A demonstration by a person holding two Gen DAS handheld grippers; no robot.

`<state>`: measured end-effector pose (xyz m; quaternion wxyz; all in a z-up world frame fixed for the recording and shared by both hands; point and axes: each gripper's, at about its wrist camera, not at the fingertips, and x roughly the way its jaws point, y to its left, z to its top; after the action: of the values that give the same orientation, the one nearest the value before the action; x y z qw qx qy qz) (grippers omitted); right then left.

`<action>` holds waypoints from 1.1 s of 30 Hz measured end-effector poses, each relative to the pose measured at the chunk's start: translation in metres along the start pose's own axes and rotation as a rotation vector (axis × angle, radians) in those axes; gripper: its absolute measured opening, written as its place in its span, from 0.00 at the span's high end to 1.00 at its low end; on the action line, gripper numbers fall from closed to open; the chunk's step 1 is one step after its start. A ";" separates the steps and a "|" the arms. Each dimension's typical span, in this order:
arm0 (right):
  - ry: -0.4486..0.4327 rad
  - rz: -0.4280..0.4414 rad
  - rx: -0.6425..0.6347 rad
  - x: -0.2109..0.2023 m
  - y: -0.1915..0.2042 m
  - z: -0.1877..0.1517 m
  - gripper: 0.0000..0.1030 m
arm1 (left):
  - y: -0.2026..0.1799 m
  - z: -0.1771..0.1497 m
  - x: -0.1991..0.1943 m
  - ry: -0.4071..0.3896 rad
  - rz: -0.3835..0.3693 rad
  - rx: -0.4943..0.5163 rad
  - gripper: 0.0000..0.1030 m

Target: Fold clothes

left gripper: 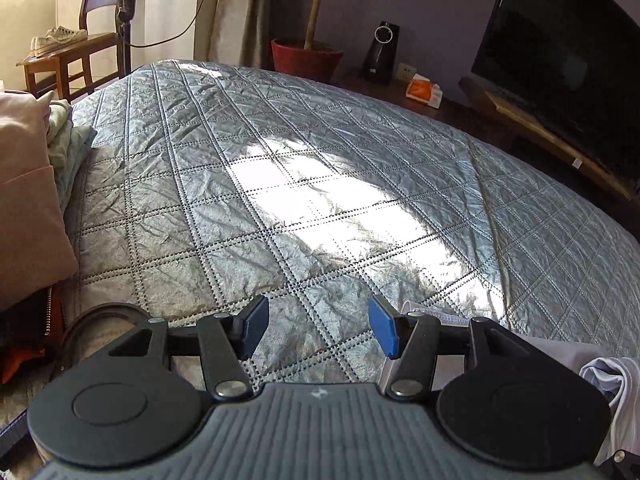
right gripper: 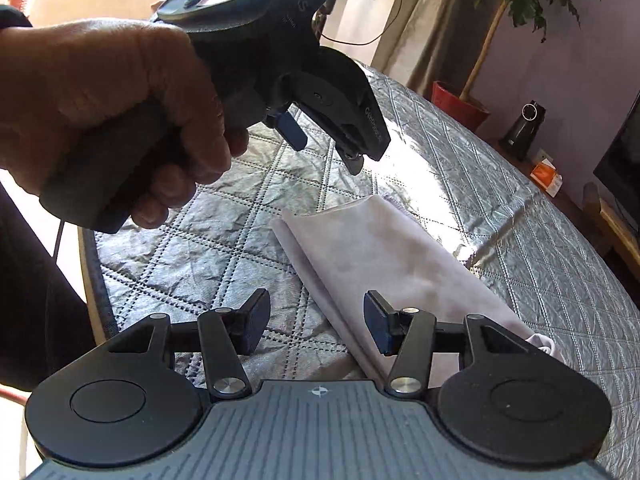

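Garment: folded pale lilac-white cloth (right gripper: 384,256) lies flat on the silver-grey quilted bedspread (right gripper: 520,240), one long folded edge running toward the right gripper.
Right gripper (right gripper: 316,326): fingers parted, nothing pinched; the cloth lies beneath the right finger, and contact there I cannot tell.
Left gripper (left gripper: 318,330): fingers released, bare quilt between them; a corner of the cloth (left gripper: 568,356) peeks out at its right.
Left hand (right gripper: 120,120): clenched round the dark handle, holding the left gripper (right gripper: 324,140) above the quilt beyond the cloth.
Bed edge: beige pillow (left gripper: 24,200) and pale green clothes (left gripper: 68,140) piled at the left.
Beyond: red plant pot (left gripper: 306,58), dark screen (left gripper: 568,64).
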<state>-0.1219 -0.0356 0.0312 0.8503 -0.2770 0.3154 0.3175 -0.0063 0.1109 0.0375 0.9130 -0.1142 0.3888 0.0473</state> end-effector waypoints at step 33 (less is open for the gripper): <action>-0.126 -0.093 0.266 -0.011 -0.028 0.041 0.97 | 0.010 0.008 -0.002 -0.039 0.027 -0.062 0.48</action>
<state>-0.0937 -0.0300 0.0736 0.9114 -0.1559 0.2876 0.2499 -0.0034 0.1226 0.0428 0.9157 -0.1362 0.3707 0.0739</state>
